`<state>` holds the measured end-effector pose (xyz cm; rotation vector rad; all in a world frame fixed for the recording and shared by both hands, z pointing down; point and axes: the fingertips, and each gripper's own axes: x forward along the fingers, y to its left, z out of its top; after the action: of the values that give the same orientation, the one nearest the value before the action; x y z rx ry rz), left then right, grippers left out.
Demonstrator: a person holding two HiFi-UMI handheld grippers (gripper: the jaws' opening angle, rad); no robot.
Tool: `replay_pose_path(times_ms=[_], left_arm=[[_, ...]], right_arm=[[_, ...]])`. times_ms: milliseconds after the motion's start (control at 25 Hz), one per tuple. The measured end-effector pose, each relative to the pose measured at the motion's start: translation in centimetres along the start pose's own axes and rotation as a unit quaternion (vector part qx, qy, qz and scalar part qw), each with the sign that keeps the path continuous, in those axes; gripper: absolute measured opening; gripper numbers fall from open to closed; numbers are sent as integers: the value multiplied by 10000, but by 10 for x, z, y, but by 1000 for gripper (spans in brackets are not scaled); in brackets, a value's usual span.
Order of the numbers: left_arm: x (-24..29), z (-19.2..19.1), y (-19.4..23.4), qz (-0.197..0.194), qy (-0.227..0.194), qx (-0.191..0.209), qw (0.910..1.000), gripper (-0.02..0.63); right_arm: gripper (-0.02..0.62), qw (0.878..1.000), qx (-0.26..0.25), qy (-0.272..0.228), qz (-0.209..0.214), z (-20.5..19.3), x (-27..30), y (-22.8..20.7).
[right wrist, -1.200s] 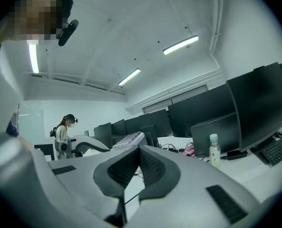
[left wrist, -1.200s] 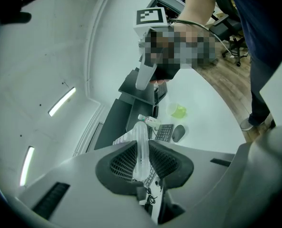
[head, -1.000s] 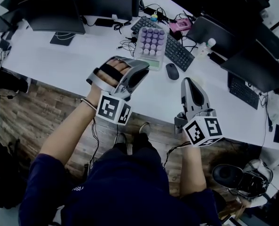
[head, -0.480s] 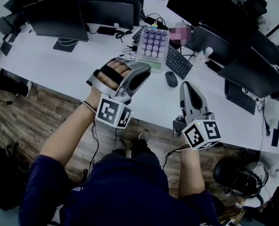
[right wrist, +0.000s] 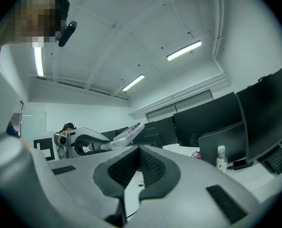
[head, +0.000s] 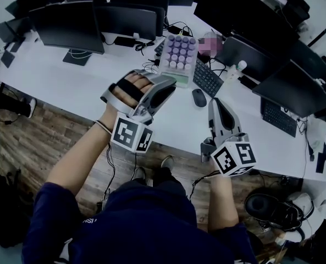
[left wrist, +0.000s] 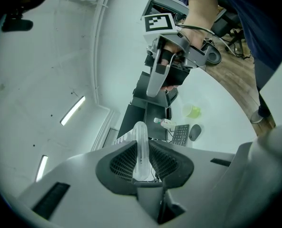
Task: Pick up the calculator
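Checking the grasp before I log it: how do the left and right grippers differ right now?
The left gripper is shut on the calculator's edge; the right gripper is shut on nothing. The left gripper reaches further over the desk, toward the keyboard; the right gripper sits nearer the front edge, beside the mouse. Both point across the desk.

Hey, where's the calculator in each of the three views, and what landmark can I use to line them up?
Head view: the calculator is upper centre, gripped by the left tongs.
Left gripper view: edge-on at lower centre, clamped in those tongs.
Right gripper view: left of centre, tilted, above the desk.
Shared landmark: the water bottle.
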<state>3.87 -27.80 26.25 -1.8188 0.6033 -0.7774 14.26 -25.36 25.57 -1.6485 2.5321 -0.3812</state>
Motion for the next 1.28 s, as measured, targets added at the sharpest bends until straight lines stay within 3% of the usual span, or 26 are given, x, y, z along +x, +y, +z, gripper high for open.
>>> replay_pose_path(times_ms=[1280], left_arm=[[14, -10, -2, -15, -39, -87, 10000, 94]], right_arm=[[3, 9999, 37, 94, -46, -8, 13, -5]])
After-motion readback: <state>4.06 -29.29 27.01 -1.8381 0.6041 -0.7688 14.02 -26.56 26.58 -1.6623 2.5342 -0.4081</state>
